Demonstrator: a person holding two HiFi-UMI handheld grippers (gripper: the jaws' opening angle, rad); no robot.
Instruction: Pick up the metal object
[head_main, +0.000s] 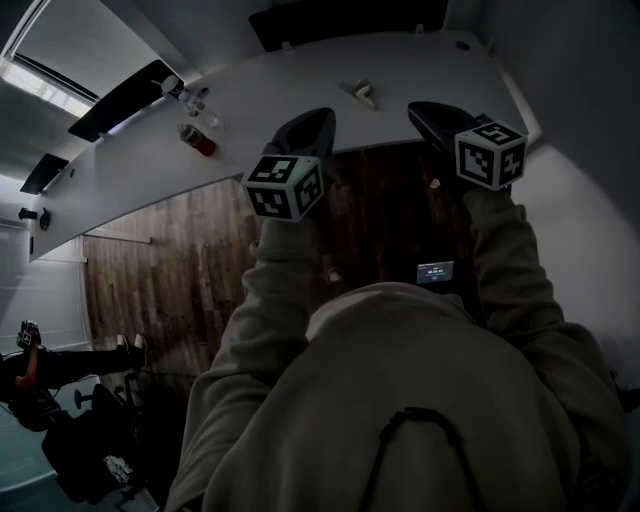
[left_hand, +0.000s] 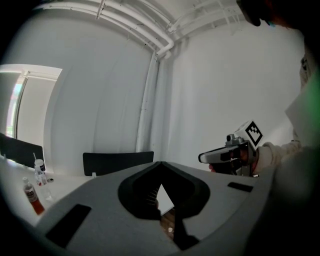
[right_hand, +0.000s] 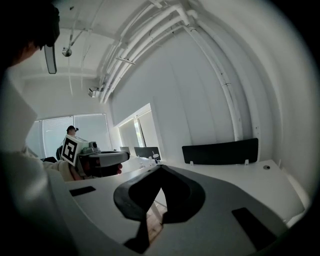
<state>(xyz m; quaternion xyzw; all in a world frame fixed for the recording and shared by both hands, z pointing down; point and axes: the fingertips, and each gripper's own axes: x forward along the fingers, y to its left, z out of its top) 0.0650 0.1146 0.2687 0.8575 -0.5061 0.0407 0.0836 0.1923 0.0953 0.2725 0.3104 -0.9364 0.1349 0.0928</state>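
Far across the white table (head_main: 420, 60), the metal object (head_main: 363, 93) lies untouched, between and just beyond my two grippers. My left gripper (head_main: 312, 125) hovers near it, jaws together and empty — my right gripper (head_main: 428, 112) likewise, tips meeting on nothing. A red bottle (head_main: 197, 139) lies farther left.

- The head view is dim and underexposed: the dark wooden plank floor (head_main: 180, 260) and the person's olive sweatshirt (head_main: 400, 400) sink into shadow, and the curved white table (head_main: 300, 90) reads dull grey.
- Its light comes from the pale bright window (head_main: 45, 80) at upper left.
- Both gripper views are brighter, with evenly lit white walls. The tall side window (left_hand: 15, 110) glares.
- Fisheye distortion bends the white ceiling pipes (right_hand: 150, 30), and the corners vignette to black.
- The left gripper (left_hand: 160, 165) and right gripper (right_hand: 160, 169) look soft close up.
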